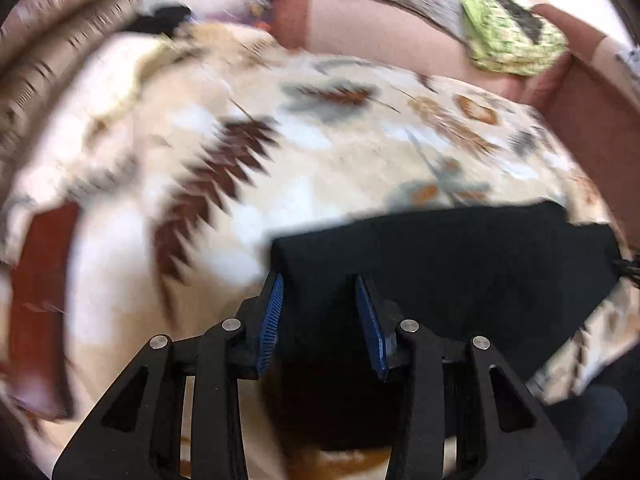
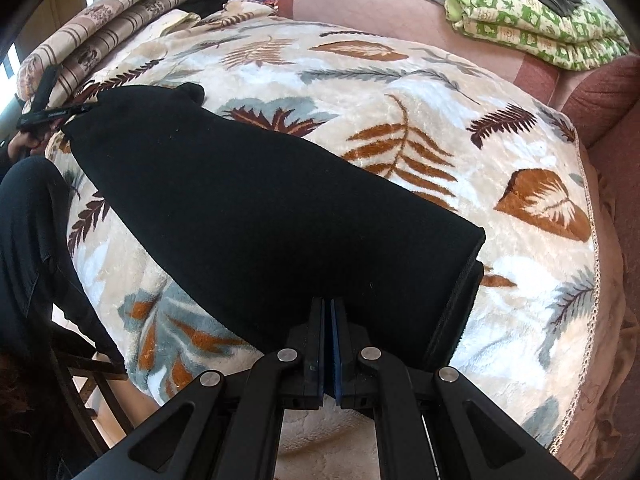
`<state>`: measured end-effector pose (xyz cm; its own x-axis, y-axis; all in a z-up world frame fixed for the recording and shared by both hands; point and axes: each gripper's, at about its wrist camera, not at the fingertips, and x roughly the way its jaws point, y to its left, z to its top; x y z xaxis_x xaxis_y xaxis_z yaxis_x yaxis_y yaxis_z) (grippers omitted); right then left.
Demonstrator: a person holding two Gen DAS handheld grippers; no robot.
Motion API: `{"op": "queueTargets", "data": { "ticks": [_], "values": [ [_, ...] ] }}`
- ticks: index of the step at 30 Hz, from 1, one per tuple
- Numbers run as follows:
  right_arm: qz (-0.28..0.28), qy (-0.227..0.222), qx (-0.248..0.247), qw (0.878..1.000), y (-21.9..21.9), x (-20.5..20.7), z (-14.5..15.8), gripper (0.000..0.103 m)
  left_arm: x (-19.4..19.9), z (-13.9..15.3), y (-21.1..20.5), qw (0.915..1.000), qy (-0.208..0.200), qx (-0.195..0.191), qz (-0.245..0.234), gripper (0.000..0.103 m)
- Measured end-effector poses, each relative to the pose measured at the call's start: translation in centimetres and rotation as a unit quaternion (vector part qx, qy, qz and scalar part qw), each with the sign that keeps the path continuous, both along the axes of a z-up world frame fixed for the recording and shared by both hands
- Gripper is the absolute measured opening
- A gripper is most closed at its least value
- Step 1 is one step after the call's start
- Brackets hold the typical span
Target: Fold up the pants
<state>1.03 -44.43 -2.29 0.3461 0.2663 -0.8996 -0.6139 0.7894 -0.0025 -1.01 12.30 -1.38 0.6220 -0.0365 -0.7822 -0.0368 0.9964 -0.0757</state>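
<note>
Pants: black pants (image 2: 256,208) spread across the leaf-print blanket (image 2: 440,92)
Right hand-held gripper (image 2: 330,304): clamped on the near hem
Left hand-held gripper (image 1: 319,284): pads parted — pants edge lies between, ungripped

home living room: plush cream leaf-print blanket (image 2: 400,92) over pink upholstered sofa (image 2: 600,96), folded green patterned bedding (image 2: 532,20) and striped folded blankets (image 2: 120,20) on its back edge.
</note>
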Motion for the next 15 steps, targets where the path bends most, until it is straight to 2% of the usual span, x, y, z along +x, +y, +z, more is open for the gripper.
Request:
{"op": "queueTargets", "data": {
  "ticks": [2,4,6,7,9,10,11,12,13,15],
  "values": [
    [0.001,-0.002,-0.001,1.0,0.0,-0.1,0.0,0.002,-0.3,1.6,0.7,0.999,-0.023,-0.031,0.022,0.038],
    [0.003,-0.003,-0.002,1.0,0.0,-0.1,0.0,0.002,-1.2,3.2,0.6,0.9927,-0.035,-0.115,0.01,0.038],
    [0.003,-0.001,0.0,1.0,0.0,0.0,-0.1,0.002,-2.1,3.6,-0.9,0.9787,-0.012,-0.203,-0.03,0.038],
    [0.003,0.0,0.0,1.0,0.0,0.1,0.0,0.002,-2.5,3.0,-2.0,0.9676,0.017,-0.245,-0.058,0.038],
    [0.003,-0.001,-0.002,1.0,0.1,0.1,0.0,0.002,-3.1,1.1,-3.5,0.9613,0.065,-0.257,-0.073,0.038],
    [0.003,-0.002,-0.004,1.0,0.2,0.1,0.0,0.002,-3.2,0.0,-3.5,0.9618,0.082,-0.252,-0.068,0.038],
    [0.004,-0.003,-0.006,1.0,0.3,0.0,0.0,0.002,-3.1,-1.3,-3.0,0.9679,0.096,-0.226,-0.054,0.036],
    [0.004,-0.004,-0.007,1.0,0.3,0.0,-0.1,0.002,-3.0,-1.9,-2.3,0.9712,0.093,-0.214,-0.049,0.011],
    [0.004,-0.004,-0.006,1.0,0.3,0.0,-0.1,0.002,-2.9,-2.3,-1.4,0.9772,0.083,-0.19,-0.046,0.003],
    [0.004,-0.003,-0.004,1.0,0.3,0.0,-0.1,0.002,-2.5,-2.4,-0.3,0.9787,0.071,-0.186,-0.049,0.003]
  ]
}}
